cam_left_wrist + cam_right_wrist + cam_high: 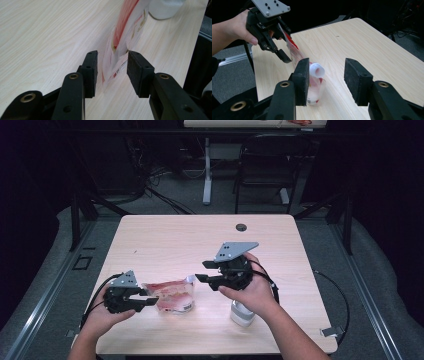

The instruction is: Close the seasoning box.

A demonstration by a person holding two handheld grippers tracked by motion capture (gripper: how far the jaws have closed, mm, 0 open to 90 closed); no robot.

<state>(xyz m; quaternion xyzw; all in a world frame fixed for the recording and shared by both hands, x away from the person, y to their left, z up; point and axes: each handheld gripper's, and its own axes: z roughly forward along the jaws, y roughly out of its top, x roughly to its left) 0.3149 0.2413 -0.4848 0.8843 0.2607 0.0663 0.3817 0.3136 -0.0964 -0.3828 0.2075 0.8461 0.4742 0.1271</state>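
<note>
The pouch point(170, 296) lies on the table point(165, 245), near side, between my 2 grippers, long axis running left to right. Its spout point(317, 70) points right, toward my right gripper point(202, 271), which hangs just above with jaws spread and empty. My left gripper point(148, 298) straddles the flat left end; pads not visibly pressing. The left hand is nearer.

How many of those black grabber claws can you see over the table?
2. The left gripper is at the near left, its jaws around the end of the red-and-white pouch. The right gripper is raised in the person's other hand, right of the pouch.
</note>
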